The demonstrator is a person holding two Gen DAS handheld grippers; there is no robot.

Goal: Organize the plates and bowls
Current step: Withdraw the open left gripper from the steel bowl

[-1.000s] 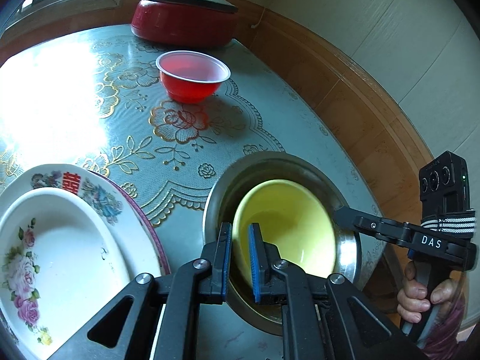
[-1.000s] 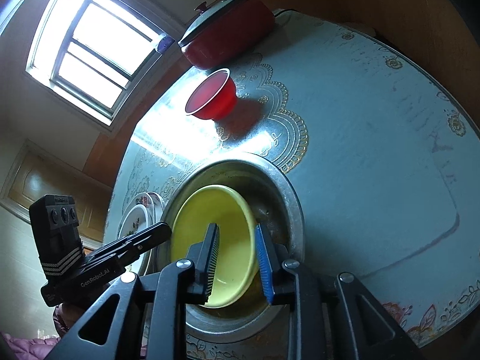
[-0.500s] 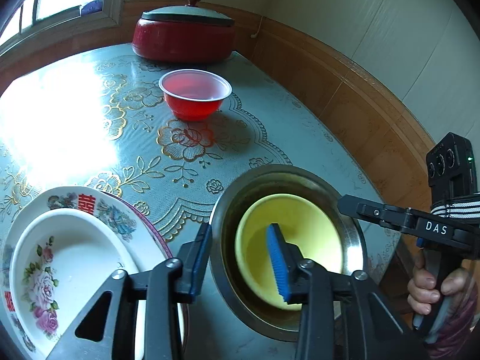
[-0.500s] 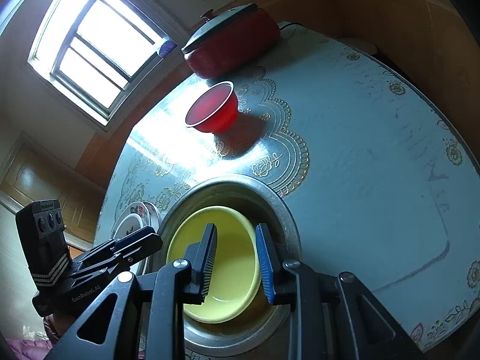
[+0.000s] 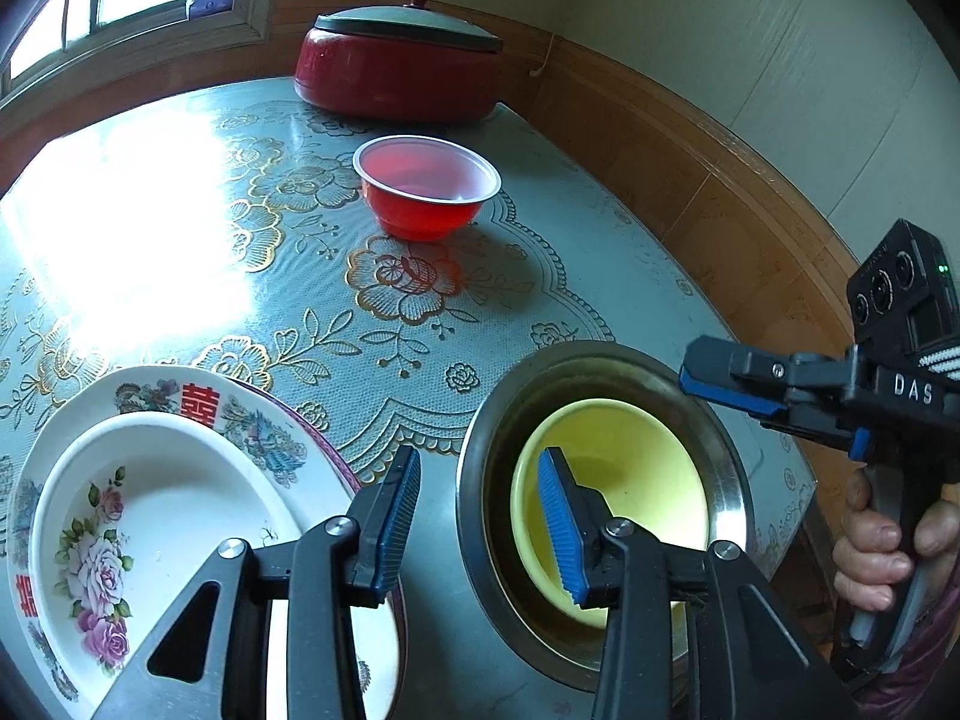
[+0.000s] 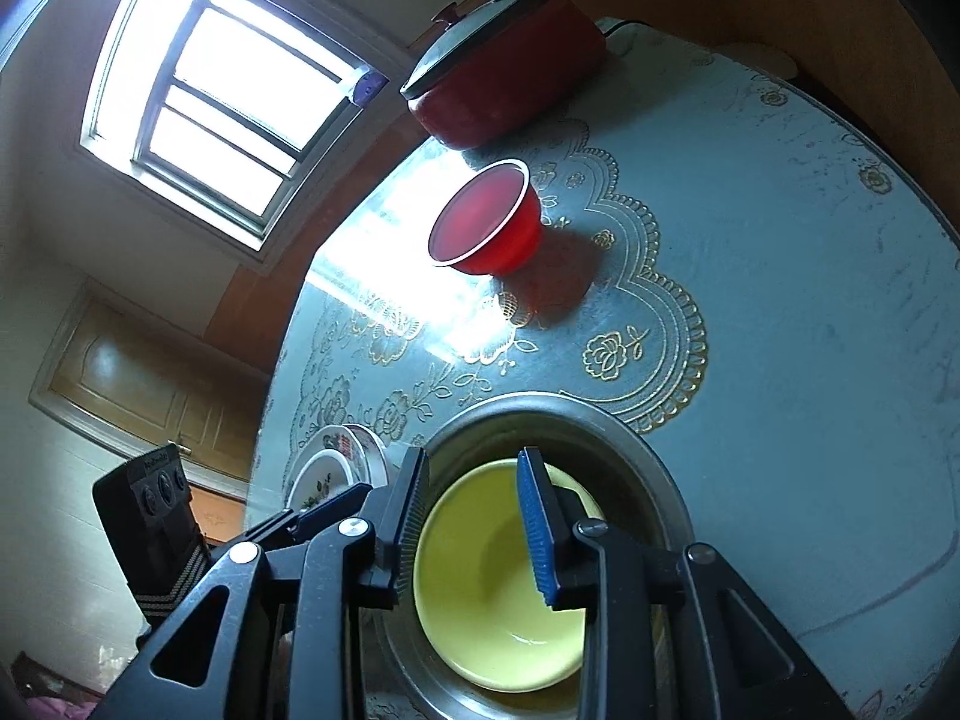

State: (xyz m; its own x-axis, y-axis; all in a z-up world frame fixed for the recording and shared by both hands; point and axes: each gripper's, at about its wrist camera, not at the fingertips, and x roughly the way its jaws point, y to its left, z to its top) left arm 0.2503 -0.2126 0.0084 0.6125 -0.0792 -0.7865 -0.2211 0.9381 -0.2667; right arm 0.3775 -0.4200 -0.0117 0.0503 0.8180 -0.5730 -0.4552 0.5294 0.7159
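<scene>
Here, at the far left of the left wrist view, a white floral plate (image 5: 150, 516) sits nested on a larger plate with red characters (image 5: 198, 402), both on the round table (image 5: 540, 276) with its pale blue, gold-flowered cloth. Just right of the plates, the left gripper (image 5: 477, 519) hangs over the near edge of the table with its jaws apart and nothing between the pads; its left finger stands over the strip of cloth between the plates and the basin, its right finger over the yellow bowl. Farther back, near the middle of the table, stands a red plastic bowl (image 5: 427, 186) with a white rim, upright and well apart from everything else, and behind it a red lidded pot (image 5: 399, 69) by the wall. To the right of the left gripper, a steel basin (image 5: 480, 468) holds 1 yellow bowl (image 5: 636, 468), which rests upright inside it. At the far right a hand (image 5: 882, 546) grips the handle of the right gripper (image 6: 474, 522). In the right wrist view that gripper hovers above the yellow bowl (image 6: 480, 600) in the basin (image 6: 630, 438); its jaws are opening, the pads clear of the bowl and holding nothing.
</scene>
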